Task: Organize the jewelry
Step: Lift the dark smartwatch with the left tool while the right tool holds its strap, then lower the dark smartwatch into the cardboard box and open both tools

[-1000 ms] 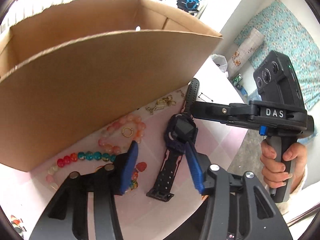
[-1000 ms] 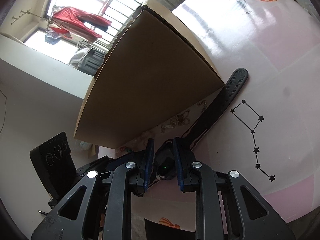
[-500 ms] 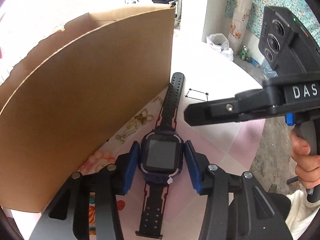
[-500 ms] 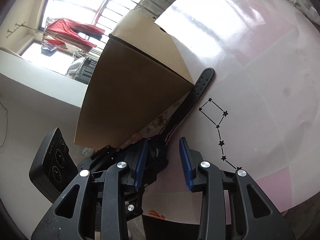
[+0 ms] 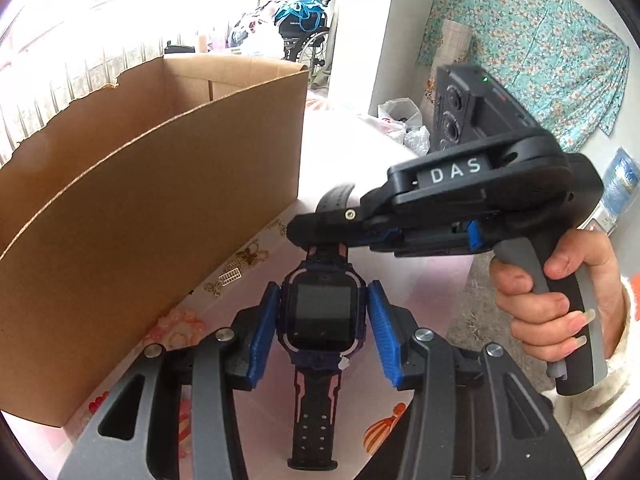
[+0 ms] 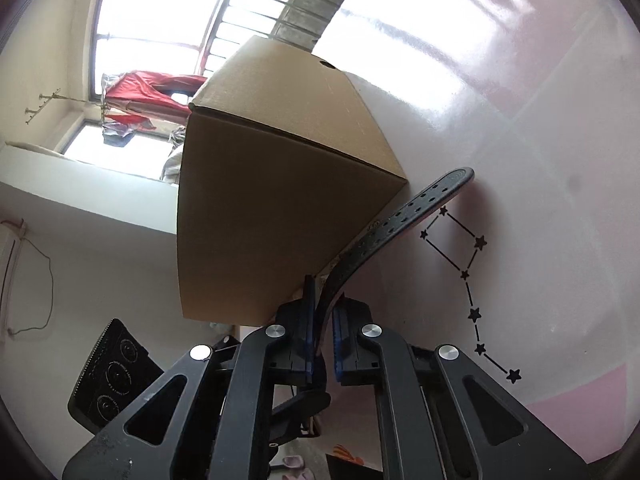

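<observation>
A dark blue smartwatch [image 5: 320, 314] with black straps lies on the pink table. My left gripper [image 5: 322, 328] has its blue pads on both sides of the watch body, gripping it. My right gripper [image 6: 322, 340] is shut on the watch's far strap [image 6: 404, 220], which curves up from the jaws; it also shows in the left wrist view [image 5: 340, 228] above the watch. A brown cardboard box [image 5: 132, 216] stands open to the left, close to the watch.
Gold chains [image 5: 240, 268], a pink bead bracelet [image 5: 180, 324] and coloured beads [image 5: 98, 400] lie along the box's base. A black star constellation print [image 6: 468, 276] marks the table. The table edge is on the right, by the hand.
My left gripper moved onto the watch and closed on its body. My right gripper let go of the watch body, opened, then shut on the far strap.
</observation>
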A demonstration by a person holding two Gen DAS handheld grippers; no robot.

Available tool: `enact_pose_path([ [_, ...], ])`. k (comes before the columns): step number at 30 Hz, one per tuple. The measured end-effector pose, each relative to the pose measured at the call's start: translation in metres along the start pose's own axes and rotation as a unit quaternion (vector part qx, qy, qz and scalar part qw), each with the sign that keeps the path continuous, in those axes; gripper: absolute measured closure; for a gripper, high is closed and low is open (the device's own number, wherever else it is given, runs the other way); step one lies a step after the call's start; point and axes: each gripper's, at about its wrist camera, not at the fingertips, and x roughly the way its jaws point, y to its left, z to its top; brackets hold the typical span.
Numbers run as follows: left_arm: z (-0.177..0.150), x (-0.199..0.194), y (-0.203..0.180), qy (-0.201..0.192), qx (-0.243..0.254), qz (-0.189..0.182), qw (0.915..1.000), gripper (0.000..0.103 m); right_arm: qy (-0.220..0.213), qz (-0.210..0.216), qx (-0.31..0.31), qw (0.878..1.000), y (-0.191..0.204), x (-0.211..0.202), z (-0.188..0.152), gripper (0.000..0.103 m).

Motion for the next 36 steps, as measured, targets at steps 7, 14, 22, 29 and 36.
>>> enact_pose_path([
  [7,0.0,0.006,-0.008,0.021,0.0,0.013,0.9997,0.057,-0.028,-0.02,-0.052,0.998,0.021,-0.003,-0.003,0.102],
  [14,-0.01,0.006,-0.015,0.034,0.0,0.015,0.9993,0.062,-0.052,-0.022,-0.078,0.995,0.033,-0.021,-0.006,0.102],
  [22,-0.007,-0.021,-0.01,0.008,-0.005,0.012,0.9999,0.084,-0.052,-0.004,-0.129,0.99,0.066,-0.034,-0.017,0.102],
  [29,0.027,-0.091,0.024,-0.034,-0.001,0.056,0.9979,0.084,-0.057,0.022,-0.207,0.977,0.126,-0.025,0.016,0.102],
  [36,0.089,-0.112,0.133,0.033,-0.047,0.055,0.9968,0.084,-0.012,-0.025,-0.286,0.958,0.19,0.048,0.084,0.102],
])
